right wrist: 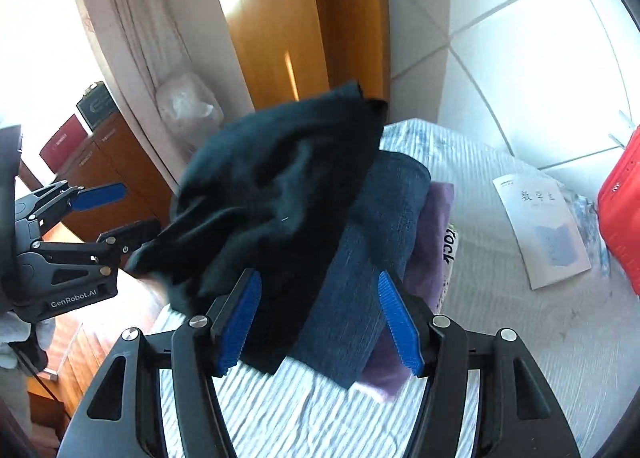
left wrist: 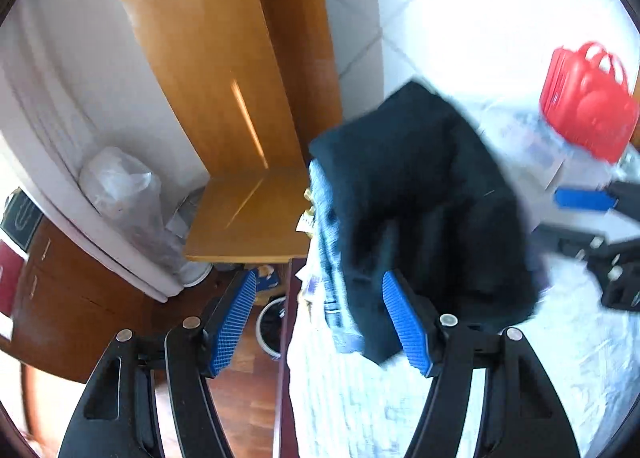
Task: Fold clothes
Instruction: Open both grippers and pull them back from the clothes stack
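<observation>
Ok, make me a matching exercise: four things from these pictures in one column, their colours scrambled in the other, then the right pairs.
Things:
1. top garment on the pile
2. bottom garment in the pile
3. basket
4. wardrobe

Colours:
A. red
B. light brown wood
C. black
D. purple

Pairs: 1-C, 2-D, 3-A, 4-B

Both tools, left tool [left wrist: 320,328] and right tool [right wrist: 320,324], are black with ribbed blue pads, silver screws, "GenRobot.AI" lettering.
</observation>
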